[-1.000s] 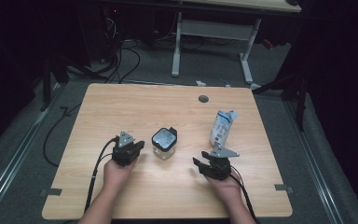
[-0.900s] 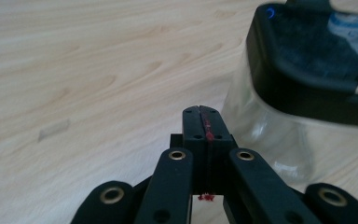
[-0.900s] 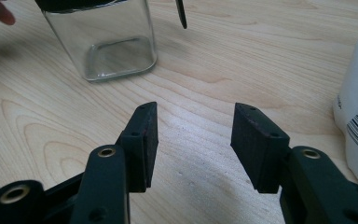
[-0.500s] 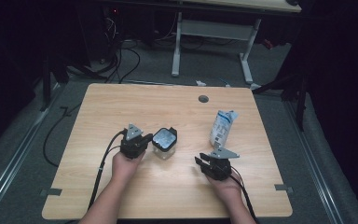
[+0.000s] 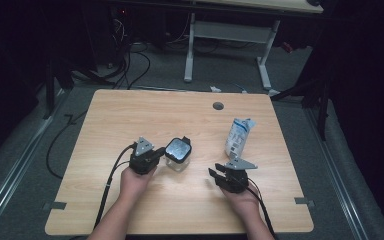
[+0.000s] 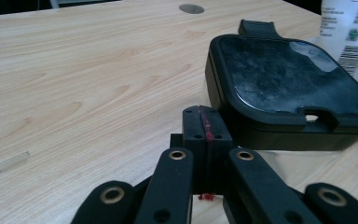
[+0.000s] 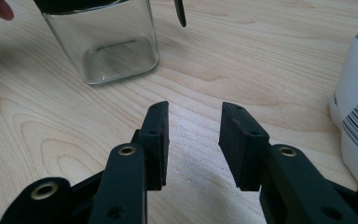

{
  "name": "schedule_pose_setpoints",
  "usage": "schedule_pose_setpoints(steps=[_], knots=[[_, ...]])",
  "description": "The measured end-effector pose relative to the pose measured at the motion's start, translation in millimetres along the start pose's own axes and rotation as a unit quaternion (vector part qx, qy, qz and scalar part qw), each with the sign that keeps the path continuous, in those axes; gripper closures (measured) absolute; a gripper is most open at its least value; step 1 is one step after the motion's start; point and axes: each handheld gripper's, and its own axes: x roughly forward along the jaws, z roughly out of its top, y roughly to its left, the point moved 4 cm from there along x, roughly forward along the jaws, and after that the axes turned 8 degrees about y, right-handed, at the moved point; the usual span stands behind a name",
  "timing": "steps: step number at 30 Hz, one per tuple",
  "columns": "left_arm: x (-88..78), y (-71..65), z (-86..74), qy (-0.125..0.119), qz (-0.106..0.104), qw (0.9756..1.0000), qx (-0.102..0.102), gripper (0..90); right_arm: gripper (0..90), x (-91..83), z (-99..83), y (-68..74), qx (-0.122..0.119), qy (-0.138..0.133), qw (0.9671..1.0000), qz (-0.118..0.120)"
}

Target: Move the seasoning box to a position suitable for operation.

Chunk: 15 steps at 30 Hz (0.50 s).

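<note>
My left tongs [image 5: 156, 156] are pressed fully together with nothing between them, their tips just beside the near left side of the jar's black lid [image 6: 289, 88]. The glass jar [image 5: 178, 153] stands upright near the middle of the desk [image 5: 130, 115], a little toward my edge of it. My right tongs [image 7: 193, 126] are spread apart and empty, resting low over the bare wood toward the near right corner, well short of the jar's clear wall [image 7: 109, 44]. The white pouch [image 5: 237, 136] lies beside them toward the right edge.

As I judge it, the step in hand is getting a hold on the jar so that the lid can come off. To do it well I should spread the left tongs before I go any further; pressed together as they are, they can only push the jar along the desk. The lid has a tab [image 6: 258, 29] on its far side and a notch on the side nearer me, so one jaw belongs above and one below the lid's rim, squarely, not on a rounded corner where it would slip. The right tongs should come in level and take the glass low down on two flat faces, steadying it first. Glass is slick, so a firm, centred squeeze matters, and the pouch should stay clear of my right elbow's path.
</note>
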Motion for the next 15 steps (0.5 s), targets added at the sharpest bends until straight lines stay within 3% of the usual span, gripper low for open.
schedule_pose_setpoints(steps=[15], knots=[[-10.3,-24.8,-11.1,-0.009,-0.007,0.9998,0.019,90.0,61.5,0.1,-0.8,-1.7,0.006,0.001,1.0000,-0.001]])
